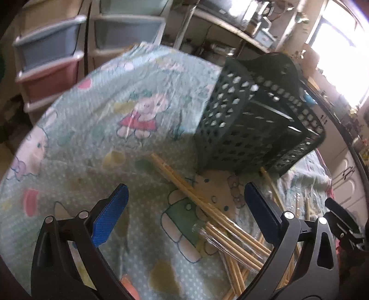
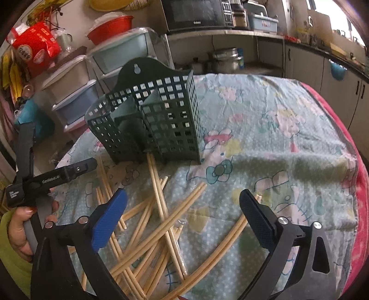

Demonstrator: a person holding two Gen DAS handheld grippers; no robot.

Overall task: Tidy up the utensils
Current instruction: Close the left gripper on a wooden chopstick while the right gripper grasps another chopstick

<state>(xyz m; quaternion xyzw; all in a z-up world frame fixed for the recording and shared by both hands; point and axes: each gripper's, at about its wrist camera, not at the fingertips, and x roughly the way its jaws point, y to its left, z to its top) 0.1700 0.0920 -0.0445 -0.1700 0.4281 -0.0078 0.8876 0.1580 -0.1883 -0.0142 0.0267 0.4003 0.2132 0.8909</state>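
Observation:
A dark green perforated utensil holder with inner dividers stands on the cartoon-print tablecloth; it also shows in the left wrist view. Several loose bamboo chopsticks lie scattered in front of it, some in a clear plastic sleeve. My left gripper is open and empty above the chopsticks. My right gripper is open and empty, over the chopstick pile. The left gripper's body shows at the left of the right wrist view, held by a hand.
Stacked plastic drawers stand beyond the table's far edge. A shelf with a microwave and pots is behind. Cabinets line the right side. A red cloth edge borders the table.

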